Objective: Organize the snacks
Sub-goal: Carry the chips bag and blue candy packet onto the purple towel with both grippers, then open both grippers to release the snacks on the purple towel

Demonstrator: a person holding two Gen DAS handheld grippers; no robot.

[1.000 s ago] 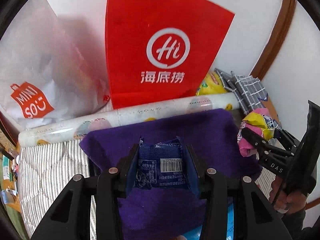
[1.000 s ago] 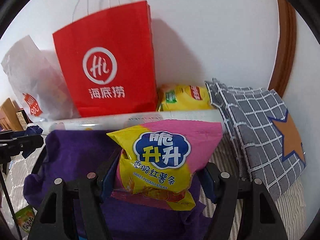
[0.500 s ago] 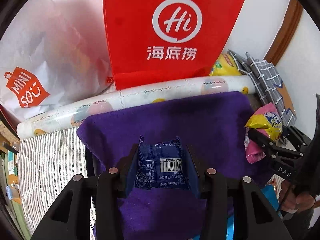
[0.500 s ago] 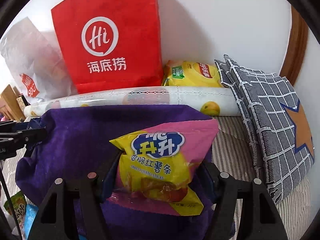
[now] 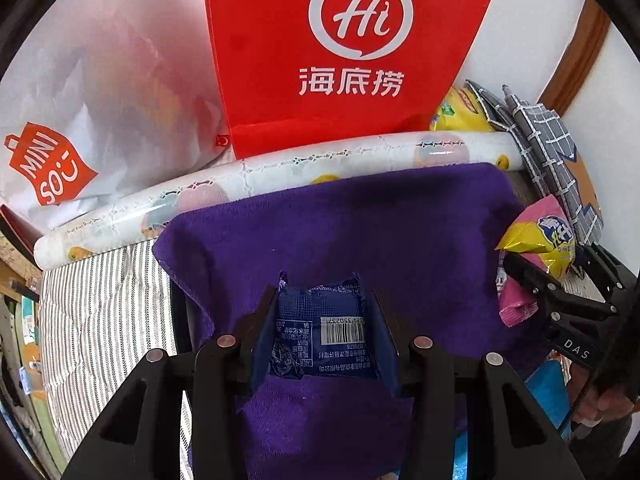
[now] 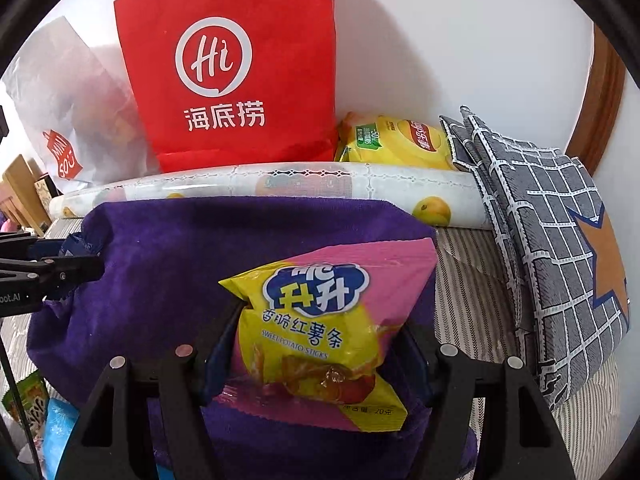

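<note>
My left gripper [image 5: 324, 312] is shut on a dark blue snack packet [image 5: 320, 332] with a barcode, held over a purple cloth [image 5: 360, 232]. My right gripper [image 6: 320, 332] is shut on a yellow and pink sweet potato sticks bag [image 6: 320, 320], held over the same purple cloth [image 6: 180, 264]. The right gripper with its bag [image 5: 540, 248] shows at the right of the left wrist view. The left gripper [image 6: 80, 264] shows at the left edge of the right wrist view. A yellow chip bag [image 6: 400, 140] lies against the wall behind a roll.
A red paper bag [image 6: 240, 72] and a white plastic bag [image 5: 80, 120] stand against the wall. A patterned roll [image 5: 240, 184] lies behind the cloth. A grey checked cloth bag [image 6: 560, 240] lies at right. More snack packets [image 6: 32, 400] lie at lower left on the striped sheet [image 5: 100, 320].
Both grippers have moved forward and lower toward the purple cloth and red bag, each still holding its packet. The cloth fills more of both views.
</note>
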